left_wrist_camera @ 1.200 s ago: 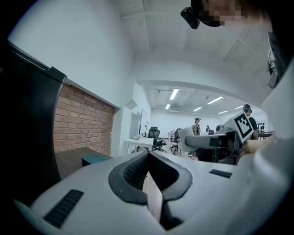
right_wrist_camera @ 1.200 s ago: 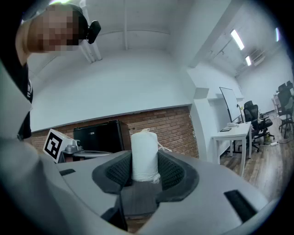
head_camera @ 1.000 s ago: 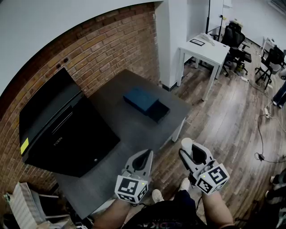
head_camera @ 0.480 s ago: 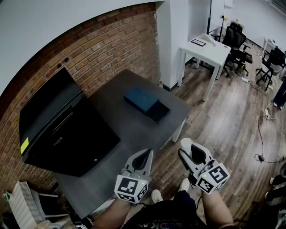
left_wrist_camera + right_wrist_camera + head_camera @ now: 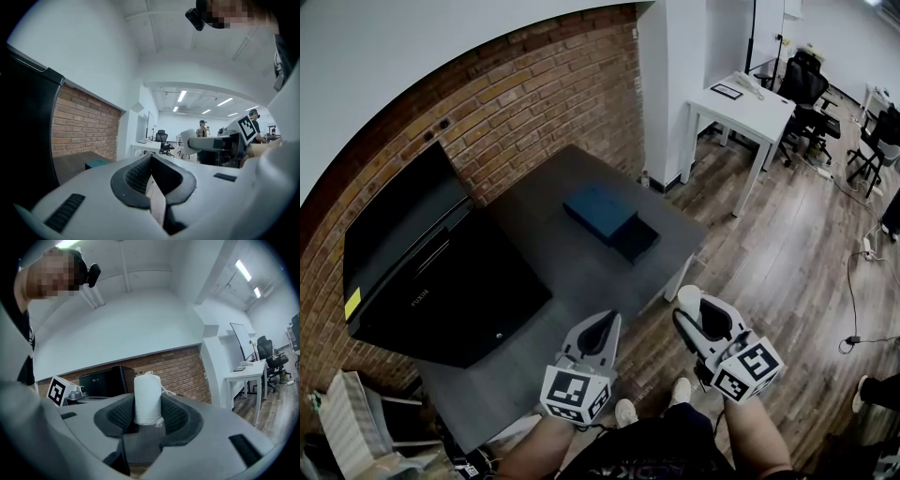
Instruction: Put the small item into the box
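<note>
A blue box [image 5: 598, 210] lies on the dark table [image 5: 544, 258], with a darker open part [image 5: 636, 238] at its near end. My right gripper [image 5: 694, 309] hovers off the table's near right corner, above the wood floor, shut on a small white wrapped roll [image 5: 688, 298]. In the right gripper view the roll [image 5: 147, 399] stands upright between the pads of that gripper [image 5: 147, 416]. My left gripper [image 5: 602, 330] is over the table's near edge, jaws shut with nothing in them. In the left gripper view, the left gripper [image 5: 151, 163] points toward the blue box [image 5: 97, 163].
A large black appliance [image 5: 422, 272] fills the table's left side against the brick wall [image 5: 525, 103]. A white desk [image 5: 748, 98] and office chairs [image 5: 806, 80] stand at the far right. Cables lie on the floor [image 5: 853, 281]. People stand far off in the left gripper view.
The head view has shifted slightly. Both grippers stay where they were, the right one still holding the white roll.
</note>
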The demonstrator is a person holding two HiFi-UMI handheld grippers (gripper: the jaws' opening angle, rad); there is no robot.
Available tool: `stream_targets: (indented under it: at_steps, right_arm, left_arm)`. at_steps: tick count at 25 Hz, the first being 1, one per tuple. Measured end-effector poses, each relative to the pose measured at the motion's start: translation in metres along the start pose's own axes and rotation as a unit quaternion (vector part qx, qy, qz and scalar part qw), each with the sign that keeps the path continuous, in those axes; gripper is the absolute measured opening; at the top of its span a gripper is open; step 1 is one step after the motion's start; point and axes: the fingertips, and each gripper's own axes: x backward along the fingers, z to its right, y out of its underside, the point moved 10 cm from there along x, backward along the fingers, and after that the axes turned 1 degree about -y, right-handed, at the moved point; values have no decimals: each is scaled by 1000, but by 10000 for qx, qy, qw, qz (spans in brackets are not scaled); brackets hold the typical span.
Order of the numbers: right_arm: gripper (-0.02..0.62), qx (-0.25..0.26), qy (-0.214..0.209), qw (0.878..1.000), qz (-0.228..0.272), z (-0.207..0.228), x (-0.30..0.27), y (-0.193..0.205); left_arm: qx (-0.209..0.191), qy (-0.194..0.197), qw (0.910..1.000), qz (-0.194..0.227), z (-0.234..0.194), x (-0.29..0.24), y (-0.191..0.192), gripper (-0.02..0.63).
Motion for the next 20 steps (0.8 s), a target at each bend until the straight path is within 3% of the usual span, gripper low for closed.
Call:
stream_targets:
  at_steps: [20]
  right_arm:
    - [187,-38,-739,9972,-115,104,-7,-29]
  left_arm:
    - [8,-726,9974,22,42,-78,-13,34]
